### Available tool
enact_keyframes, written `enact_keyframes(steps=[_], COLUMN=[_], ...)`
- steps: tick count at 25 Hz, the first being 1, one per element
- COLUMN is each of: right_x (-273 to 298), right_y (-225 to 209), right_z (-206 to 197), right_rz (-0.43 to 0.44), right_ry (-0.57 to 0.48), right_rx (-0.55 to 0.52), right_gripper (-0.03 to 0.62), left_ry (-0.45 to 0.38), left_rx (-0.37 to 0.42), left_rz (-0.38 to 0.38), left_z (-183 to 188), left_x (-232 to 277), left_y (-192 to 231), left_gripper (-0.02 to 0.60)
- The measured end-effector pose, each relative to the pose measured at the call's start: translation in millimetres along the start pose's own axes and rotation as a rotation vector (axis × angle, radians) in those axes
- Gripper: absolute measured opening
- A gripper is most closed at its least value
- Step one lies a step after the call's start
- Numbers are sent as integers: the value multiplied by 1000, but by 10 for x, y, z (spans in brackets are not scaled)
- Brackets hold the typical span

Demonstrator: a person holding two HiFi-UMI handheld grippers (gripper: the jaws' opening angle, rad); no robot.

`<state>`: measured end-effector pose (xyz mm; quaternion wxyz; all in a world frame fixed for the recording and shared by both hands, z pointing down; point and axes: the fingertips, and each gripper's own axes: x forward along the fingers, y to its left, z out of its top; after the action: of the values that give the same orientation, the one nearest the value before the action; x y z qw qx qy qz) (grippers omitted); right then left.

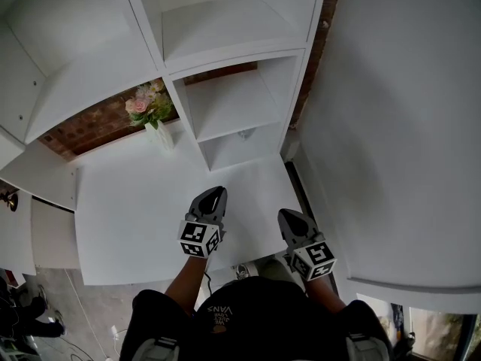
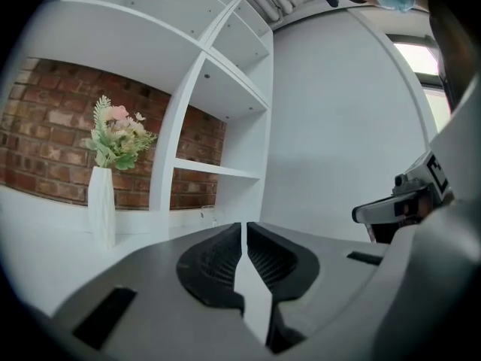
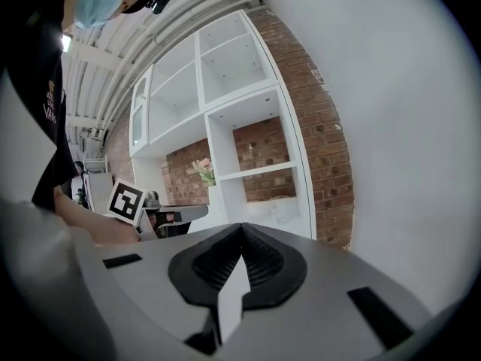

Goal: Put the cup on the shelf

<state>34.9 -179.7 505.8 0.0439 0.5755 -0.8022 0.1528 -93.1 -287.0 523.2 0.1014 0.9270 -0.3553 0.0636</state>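
Two grey plastic grippers, the left gripper (image 1: 214, 195) and the right gripper (image 1: 288, 216), hover over the near edge of a smooth white table (image 1: 135, 209), each with its ribbed jaws pressed together on nothing. One small clear glass cup (image 3: 279, 209) stands in the lowest opening of the white boxy shelf unit (image 1: 180, 104). One slim white vase (image 1: 162, 136) of pink flowers stands left of the unit, with bare tabletop between it and the grippers.

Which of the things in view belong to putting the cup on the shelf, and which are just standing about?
For the job:
- cup, clear, at desk level in the lowest bay
- shelf
- left gripper and right gripper, both shut and empty

Just standing about:
- vase of flowers
- desk
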Motion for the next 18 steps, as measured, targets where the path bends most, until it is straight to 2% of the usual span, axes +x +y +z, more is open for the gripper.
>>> enact_keyframes(steps=[9, 18], right_x=[-52, -111], right_y=[187, 270], right_z=[103, 196], right_rz=[-13, -24], right_ry=[-30, -50], right_rx=[-21, -46], right_gripper=[0, 0], left_ry=[7, -23], left_rx=[10, 28], left_rz=[0, 15], left_z=[62, 260], left_x=[-548, -921], left_y=[-99, -199], left_gripper=[11, 8])
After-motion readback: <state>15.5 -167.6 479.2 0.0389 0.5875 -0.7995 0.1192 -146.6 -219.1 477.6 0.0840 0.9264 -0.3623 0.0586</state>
